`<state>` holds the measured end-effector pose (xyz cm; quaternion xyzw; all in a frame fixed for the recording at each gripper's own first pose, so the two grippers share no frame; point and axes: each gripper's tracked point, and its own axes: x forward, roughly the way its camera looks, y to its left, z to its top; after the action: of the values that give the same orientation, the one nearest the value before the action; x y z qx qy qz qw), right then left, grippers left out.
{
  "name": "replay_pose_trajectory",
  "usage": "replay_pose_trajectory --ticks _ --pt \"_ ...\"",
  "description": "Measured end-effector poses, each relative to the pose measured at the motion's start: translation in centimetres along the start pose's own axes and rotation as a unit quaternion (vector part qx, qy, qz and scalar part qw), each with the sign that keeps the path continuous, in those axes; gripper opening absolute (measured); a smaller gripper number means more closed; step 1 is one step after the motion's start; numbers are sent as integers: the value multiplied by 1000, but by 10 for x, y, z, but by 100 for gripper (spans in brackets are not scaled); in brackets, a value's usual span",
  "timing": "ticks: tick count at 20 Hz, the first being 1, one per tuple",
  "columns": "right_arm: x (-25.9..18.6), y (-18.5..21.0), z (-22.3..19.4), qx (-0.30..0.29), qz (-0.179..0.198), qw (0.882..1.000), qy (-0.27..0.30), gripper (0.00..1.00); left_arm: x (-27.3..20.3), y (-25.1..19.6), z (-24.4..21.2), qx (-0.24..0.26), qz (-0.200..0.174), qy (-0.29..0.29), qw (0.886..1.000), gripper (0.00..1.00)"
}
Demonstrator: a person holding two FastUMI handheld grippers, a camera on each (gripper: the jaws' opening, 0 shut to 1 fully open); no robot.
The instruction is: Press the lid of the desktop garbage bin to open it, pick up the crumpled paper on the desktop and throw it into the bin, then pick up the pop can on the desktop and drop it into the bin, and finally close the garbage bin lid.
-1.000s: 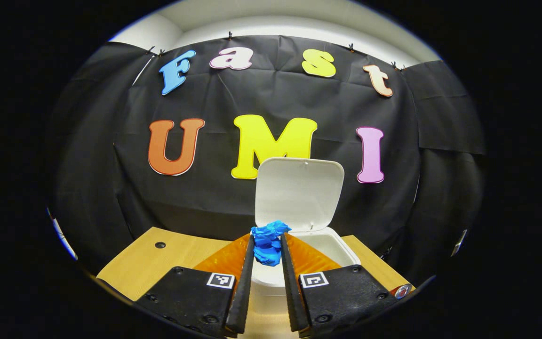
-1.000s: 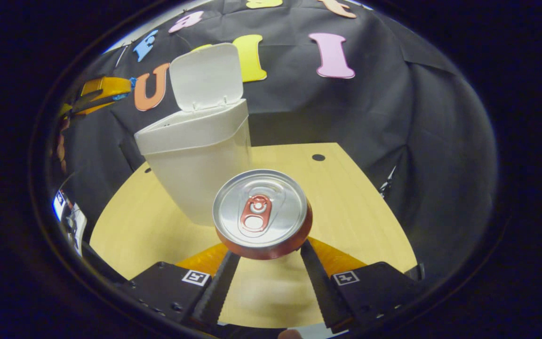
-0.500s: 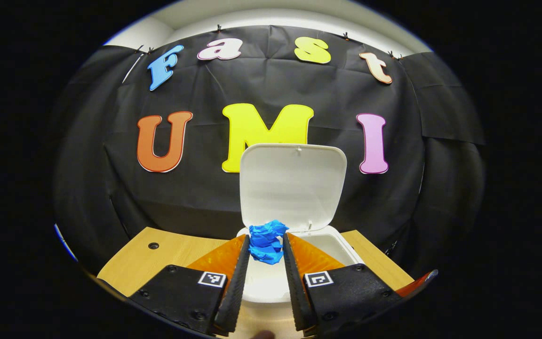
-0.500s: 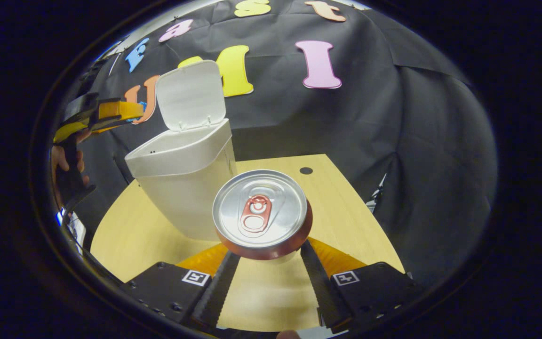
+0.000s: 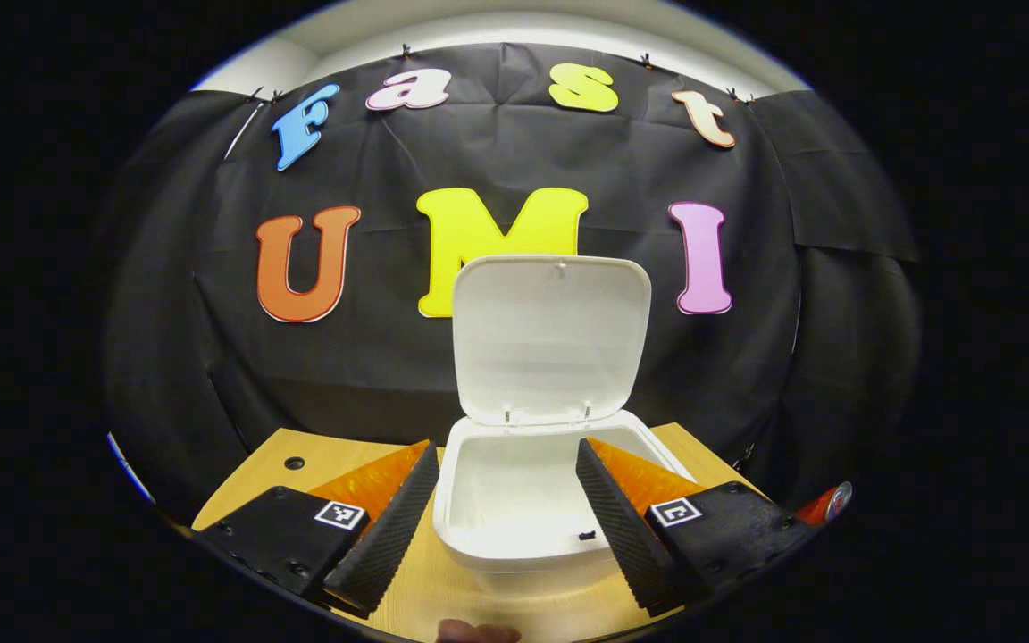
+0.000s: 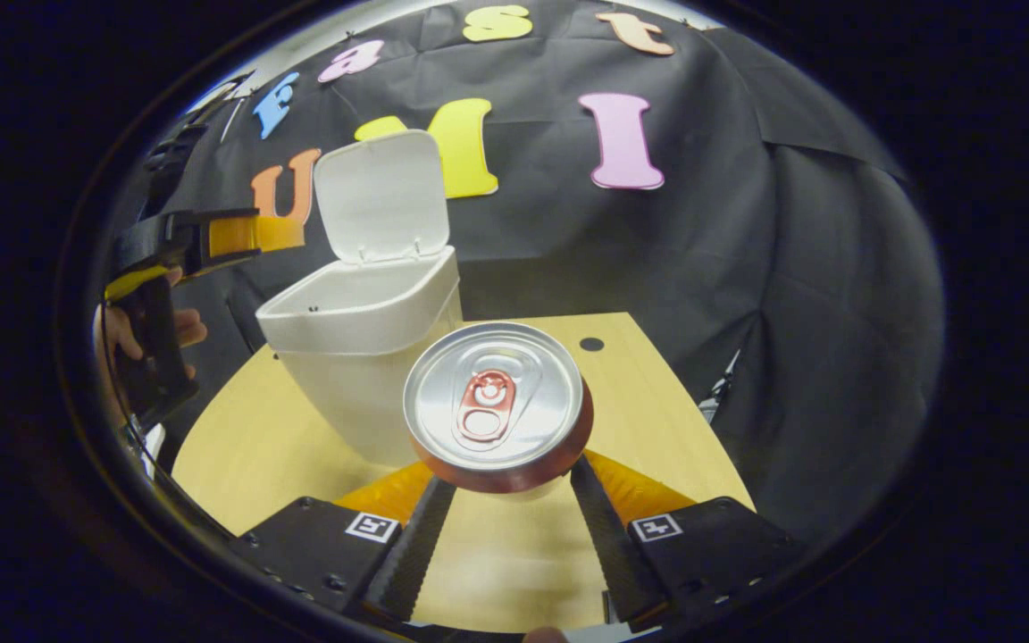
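Note:
The white garbage bin point(image 5: 479, 558) stands just ahead of my left gripper point(image 5: 506, 446), its lid point(image 5: 550, 339) raised upright. That gripper is open, its fingers spread wide over the bin's mouth with nothing between them. What I see of the bin's inside is bare white. In the right gripper view, my right gripper point(image 6: 510, 478) is shut on the red pop can point(image 6: 492, 406), whose silver top faces the camera. There the bin point(image 6: 345, 393) stands behind and left of the can, lid point(image 6: 380, 196) up, and the left gripper point(image 6: 211, 237) hovers to its left above the rim.
The wooden desktop point(image 6: 657, 420) has a small dark hole point(image 6: 592, 344) behind the can and another point(image 5: 294, 463) on the left. A hand point(image 6: 121, 335) holds the left gripper. The can's edge point(image 5: 827, 505) shows at far right in the left gripper view.
My left gripper has opened over the bin, and the blue crumpled paper it held is gone from between its fingers. The right gripper keeps hold of the can.

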<state>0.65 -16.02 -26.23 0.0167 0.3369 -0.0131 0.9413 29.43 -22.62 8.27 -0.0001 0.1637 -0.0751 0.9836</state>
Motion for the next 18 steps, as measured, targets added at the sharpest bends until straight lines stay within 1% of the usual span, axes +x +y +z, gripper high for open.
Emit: replay_pose_trajectory --ticks 5,9,12,15,18 --pt "-8 23 23 -19 17 1000 10 80 -27 18 -7 0 11 -7 1000 100" --pt "-13 41 64 -45 34 998 -2 79 -54 37 -20 -12 25 -7 1000 100" --pt "-12 60 101 -63 52 996 -19 80 -73 56 -31 -30 47 0 998 100" --pt "3 81 133 -91 77 992 -32 79 -90 76 -32 -36 72 -3 997 100" --pt "18 108 159 -104 103 988 -41 79 -102 91 -29 -36 94 -10 995 99"
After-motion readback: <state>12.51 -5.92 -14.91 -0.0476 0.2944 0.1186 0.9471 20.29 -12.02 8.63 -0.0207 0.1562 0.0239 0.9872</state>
